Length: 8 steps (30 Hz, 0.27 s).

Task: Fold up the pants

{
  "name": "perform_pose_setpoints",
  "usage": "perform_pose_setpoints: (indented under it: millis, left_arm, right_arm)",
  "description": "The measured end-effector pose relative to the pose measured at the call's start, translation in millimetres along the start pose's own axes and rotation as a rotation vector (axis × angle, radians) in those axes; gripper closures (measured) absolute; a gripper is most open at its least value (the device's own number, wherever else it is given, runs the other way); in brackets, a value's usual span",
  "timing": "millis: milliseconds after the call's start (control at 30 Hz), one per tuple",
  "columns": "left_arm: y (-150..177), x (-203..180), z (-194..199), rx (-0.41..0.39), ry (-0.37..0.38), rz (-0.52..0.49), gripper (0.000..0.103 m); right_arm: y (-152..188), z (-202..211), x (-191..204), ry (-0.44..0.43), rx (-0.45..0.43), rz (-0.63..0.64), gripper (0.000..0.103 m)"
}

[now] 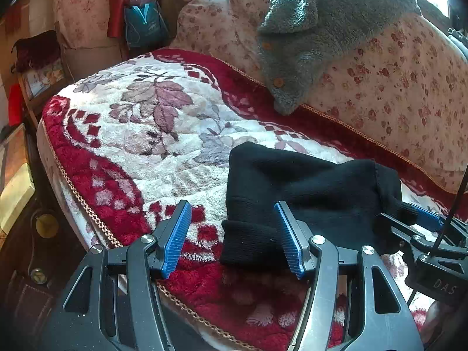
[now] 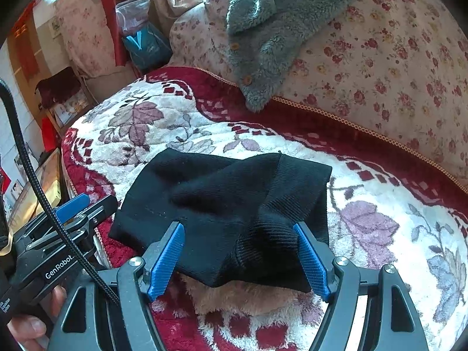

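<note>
Left gripper (image 1: pixel 232 238): jaws apart, nothing clamped; pants hem lies just ahead, near the right jaw.
Right gripper (image 2: pixel 238 256): jaws apart, astride the pants' near edge; whether the pads touch it cannot be told.
Pants (image 2: pixel 225 204): black ribbed knit, folded into a rumpled bundle, ahead of both jaws on the blanket (image 1: pixel 140 134).
Robe (image 1: pixel 318 38): grey fleece, draped on the backrest (image 1: pixel 395 93) beyond.
</note>
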<state>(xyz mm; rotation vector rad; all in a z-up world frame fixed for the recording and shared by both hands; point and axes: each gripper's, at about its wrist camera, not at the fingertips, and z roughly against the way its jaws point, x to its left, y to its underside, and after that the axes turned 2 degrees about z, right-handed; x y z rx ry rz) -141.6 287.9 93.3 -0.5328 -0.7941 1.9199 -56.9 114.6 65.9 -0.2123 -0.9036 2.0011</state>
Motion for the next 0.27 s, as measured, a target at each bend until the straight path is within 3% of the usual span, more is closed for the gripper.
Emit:
perform_pose_setpoints:
  millis: [267]
  left_arm:
    - [1.5,-16.5,14.2,-0.078,0.000,-0.064,0.044]
  right_arm:
    - [1.8,1.9,-3.6,-0.019,-0.005,-0.020,0.029]
